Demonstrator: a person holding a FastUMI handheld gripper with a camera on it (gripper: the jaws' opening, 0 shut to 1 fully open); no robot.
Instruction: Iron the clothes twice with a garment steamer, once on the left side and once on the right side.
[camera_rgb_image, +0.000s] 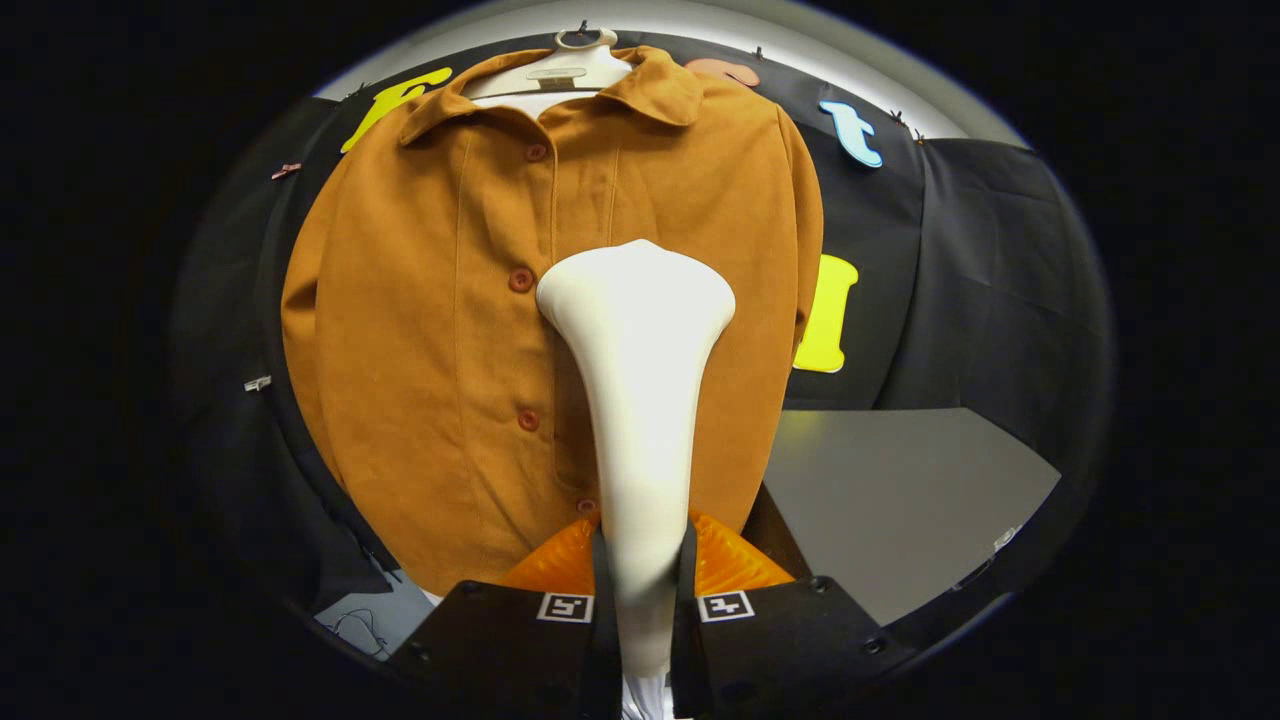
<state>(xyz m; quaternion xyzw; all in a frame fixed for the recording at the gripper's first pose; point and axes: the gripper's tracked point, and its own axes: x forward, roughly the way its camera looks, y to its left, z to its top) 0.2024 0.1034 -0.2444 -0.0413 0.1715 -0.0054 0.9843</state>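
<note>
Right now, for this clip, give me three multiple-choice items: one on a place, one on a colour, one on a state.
1. Where is the steamer head?
A. against the shirt's front, beside the button row
B. on the collar
C. on the grey table

2. What colour is the shirt?
A. blue
B. brown-orange
C. white

3. How do the fingers of the gripper stand?
A. wide open, empty
B. shut on the steamer's handle
C. shut on a sleeve

Answers: 1 A, the head lies right of the buttons; 2 B, brown-orange cloth on the hanger; 3 B, both fingers press the handle.
</note>
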